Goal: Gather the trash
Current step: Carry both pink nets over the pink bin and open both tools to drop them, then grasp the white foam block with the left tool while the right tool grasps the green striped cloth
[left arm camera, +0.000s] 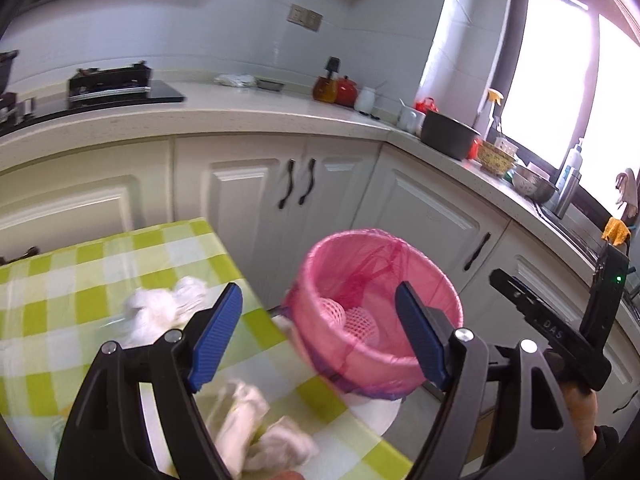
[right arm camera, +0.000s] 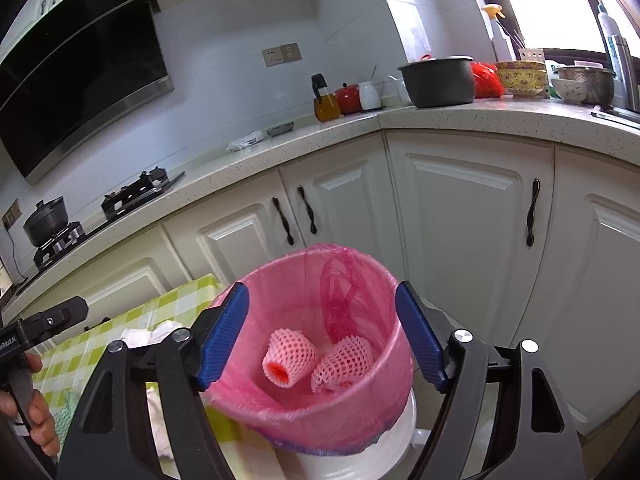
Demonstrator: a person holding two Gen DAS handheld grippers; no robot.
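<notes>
- The left hand-held gripper is seen with its blue pads spread wide, nothing pressed between them
- The right hand-held gripper is likewise held open, and no item is clamped by it
- No earlier view is given, so only the present spread of both pairs of jaws is recorded
- A white bin lined with a pink bag is placed on the floor just beside the bench, at about 3 o'clock from the bench's corner in the left wrist view
- Two pink foam fruit nets are seen lying in the bottom of the bag, side by side, the left one showing an orange-red opening
- In the right wrist view the bin is framed between the open blue pads; contact with the rim cannot be told
- The bench is covered by a green and white checked cloth
- A crumpled white tissue is left on the cloth at about 10 o'clock from the left pad
- Further crumpled tissues are seen at 6 o'clock, near the cloth's edge, blurred
- The other hand-held gripper's black body is visible at the edge of each view, gripped by a person's hand
</notes>
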